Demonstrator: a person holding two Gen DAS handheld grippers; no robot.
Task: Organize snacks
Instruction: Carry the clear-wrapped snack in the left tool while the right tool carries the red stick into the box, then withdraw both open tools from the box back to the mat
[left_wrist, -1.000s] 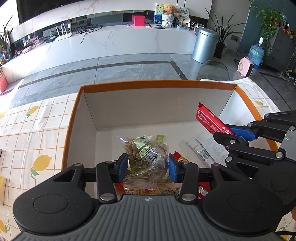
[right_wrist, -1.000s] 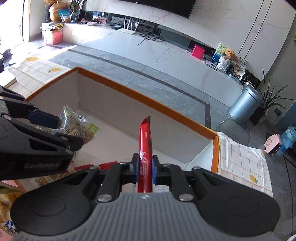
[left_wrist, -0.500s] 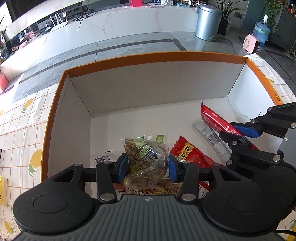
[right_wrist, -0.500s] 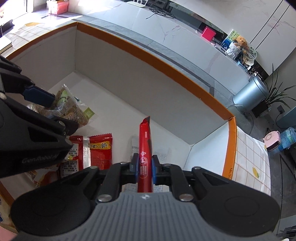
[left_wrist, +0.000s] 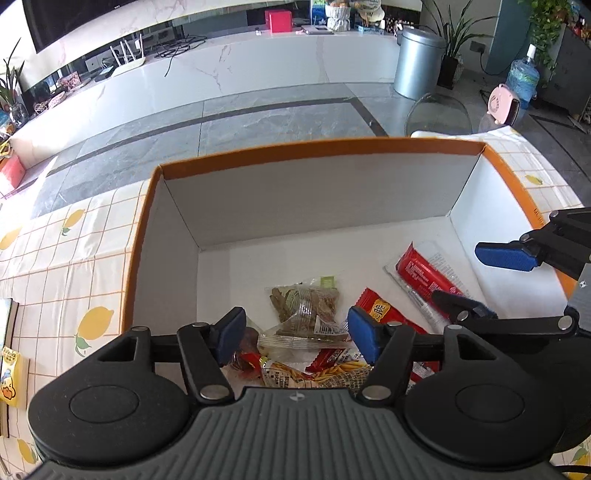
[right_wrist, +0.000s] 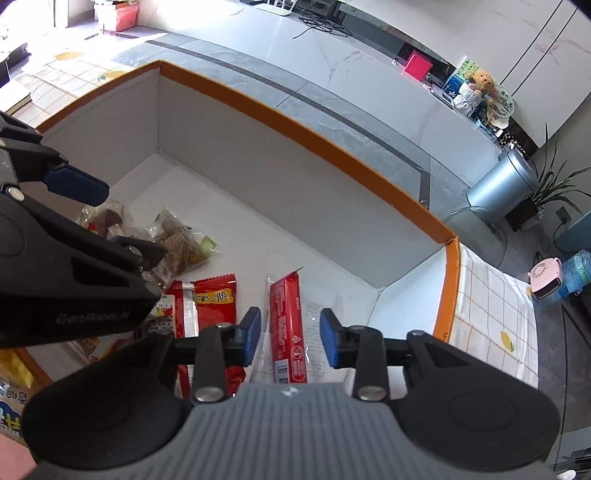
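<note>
Matt cardboard box (left_wrist: 303, 192), glossy wrappers (right_wrist: 288, 325)

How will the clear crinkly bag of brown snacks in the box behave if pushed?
The clear crinkly plastic bag of brown snacks probably deforms rather than slides cleanly: its film looks wrinkled and loose. Likely light, and it rests partly on other wrappers, so a push may drag those too. Contents may be brittle.

A lemon-print tablecloth (left_wrist: 55, 258) covers the worktop. Beyond it lies grey tiled floor (left_wrist: 221, 125), with a silver bin (left_wrist: 417, 62) beside a potted plant (left_wrist: 456, 48). A red box (left_wrist: 279, 20) sits on a long white ledge
</note>
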